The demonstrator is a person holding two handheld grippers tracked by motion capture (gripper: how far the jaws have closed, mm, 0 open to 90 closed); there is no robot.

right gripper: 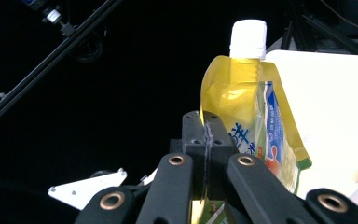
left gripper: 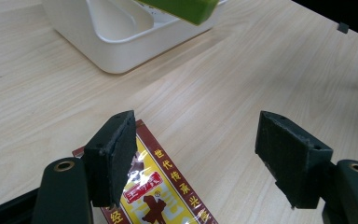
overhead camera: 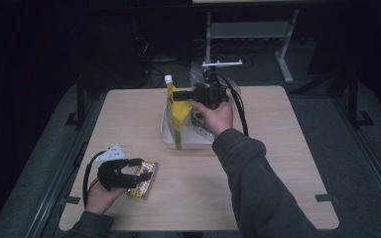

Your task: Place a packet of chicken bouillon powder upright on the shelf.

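Gripping the yellow spouted pouch [right gripper: 242,107] by its edge, your right gripper [overhead camera: 186,95] is holding it upright over the white tray [overhead camera: 166,134] near the middle of the table [overhead camera: 278,163]. In the right gripper view its two black jaws are pressing together with only the thin pouch wall between them, and the white cap [right gripper: 248,39] is pointing up above them. In the high view the pouch's lower end is hanging down along the tray's left side; whether it is touching the tray floor is hard to tell from up there. Your right hand [overhead camera: 216,116] is wrapping the gripper body just over the tray.

You are keeping your left gripper [overhead camera: 136,171] low at the near left part of the table, with its jaws standing well apart. They are straddling the red and yellow snack packet [left gripper: 161,193], which is lying flat on the wood. In the left gripper view one pad [left gripper: 114,154] is sitting right over the packet's corner, while the other is hanging apart from it above bare table, so nothing is being squeezed. Your left hand [overhead camera: 99,198] is resting near the table's front edge, well apart from the tray.
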